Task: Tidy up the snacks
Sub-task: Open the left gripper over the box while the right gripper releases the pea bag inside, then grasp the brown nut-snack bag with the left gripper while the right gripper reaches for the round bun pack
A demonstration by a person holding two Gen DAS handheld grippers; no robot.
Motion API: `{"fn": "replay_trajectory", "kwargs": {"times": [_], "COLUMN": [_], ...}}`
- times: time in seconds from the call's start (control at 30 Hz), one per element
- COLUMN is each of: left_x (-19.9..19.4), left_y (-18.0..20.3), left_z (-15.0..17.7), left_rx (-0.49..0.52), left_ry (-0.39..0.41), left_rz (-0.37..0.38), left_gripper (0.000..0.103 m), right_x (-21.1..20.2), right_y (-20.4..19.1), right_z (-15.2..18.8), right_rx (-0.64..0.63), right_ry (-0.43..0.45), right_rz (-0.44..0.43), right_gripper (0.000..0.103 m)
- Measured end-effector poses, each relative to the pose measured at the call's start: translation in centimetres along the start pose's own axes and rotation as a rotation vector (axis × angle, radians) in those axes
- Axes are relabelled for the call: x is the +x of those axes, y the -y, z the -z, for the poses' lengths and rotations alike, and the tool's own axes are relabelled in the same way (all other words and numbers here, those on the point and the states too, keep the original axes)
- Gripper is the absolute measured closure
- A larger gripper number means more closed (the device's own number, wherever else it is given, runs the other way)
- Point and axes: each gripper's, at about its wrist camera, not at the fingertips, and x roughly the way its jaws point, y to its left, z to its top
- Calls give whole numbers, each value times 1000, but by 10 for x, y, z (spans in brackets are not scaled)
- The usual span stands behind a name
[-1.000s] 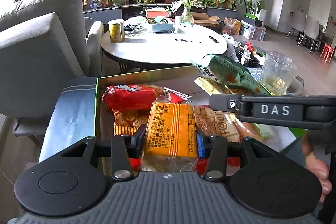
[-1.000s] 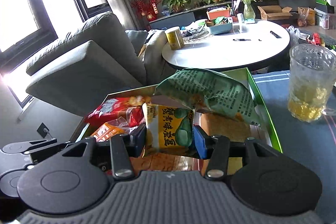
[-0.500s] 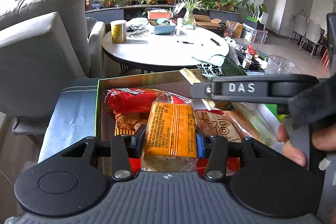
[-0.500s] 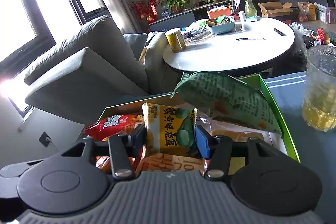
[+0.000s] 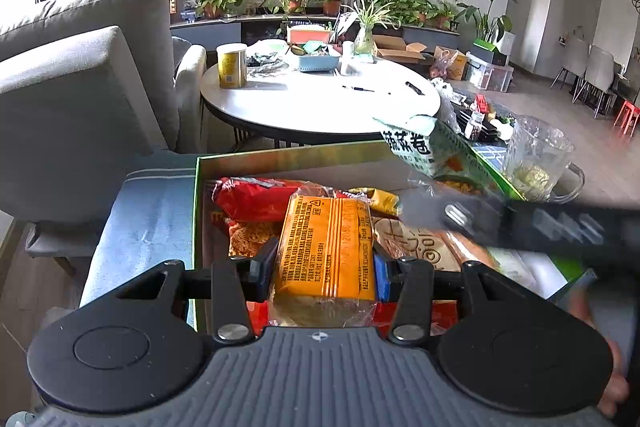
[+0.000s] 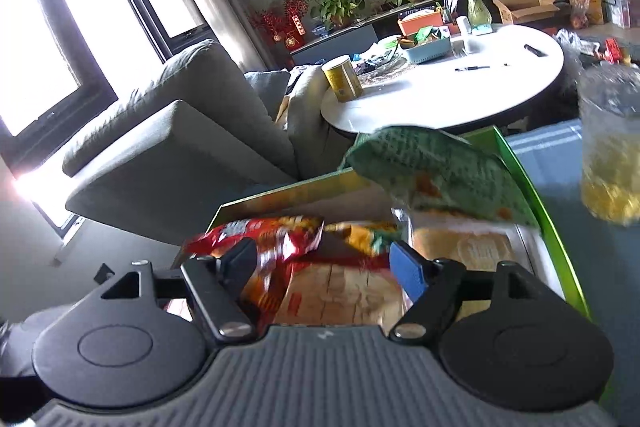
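Note:
A green-rimmed box [image 5: 256, 158] holds several snack packets. My left gripper [image 5: 325, 259] is shut on an orange packet [image 5: 326, 243] and holds it over the box. A red packet [image 5: 256, 199] lies behind it. A green packet [image 5: 430, 147] leans on the box's right wall; it also shows in the right wrist view [image 6: 436, 171]. My right gripper [image 6: 322, 259] is open and empty above the box [image 6: 532, 183], over a red packet [image 6: 260, 231] and a yellow-green packet [image 6: 368, 237]. The right gripper body crosses the left wrist view, blurred [image 5: 520, 223].
A glass mug [image 5: 536, 159] with yellow contents stands right of the box on a blue cloth [image 5: 140, 211]. A round white table [image 5: 320, 99] with a yellow can [image 5: 232, 65] stands behind. A grey armchair [image 5: 72, 87] is at the left.
My right gripper has opened and let go of the yellow-green packet, which now lies in the box. The right gripper swung, blurring its view. My left gripper still holds the orange packet.

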Motion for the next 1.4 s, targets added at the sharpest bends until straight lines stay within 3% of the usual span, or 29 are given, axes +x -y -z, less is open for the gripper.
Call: {"fn": "replay_trajectory", "kwargs": {"times": [0.27, 0.47, 0.57, 0.63, 1.17, 1.4], "left_x": [2, 15, 20, 19, -77, -99], "left_y": [12, 22, 21, 17, -16, -22], "left_z": [-7, -23, -25, -24, 31, 72], "left_rx": [28, 55, 55, 34, -33, -26], "left_ry": [16, 75, 112, 102, 135, 82], "left_rz": [16, 37, 35, 22, 12, 6], "left_gripper": [60, 60, 48, 48, 35, 35], "right_x": [-58, -68, -65, -67, -99, -113], "right_y": [8, 12, 20, 23, 10, 3], "right_z": [23, 23, 26, 29, 63, 83], "right_rx": [29, 16, 39, 42, -34, -18], "right_ry": [49, 73, 55, 57, 23, -12], "right_rz": [-23, 4, 20, 19, 31, 44], "right_gripper": [38, 38, 38, 38, 38, 38]}}
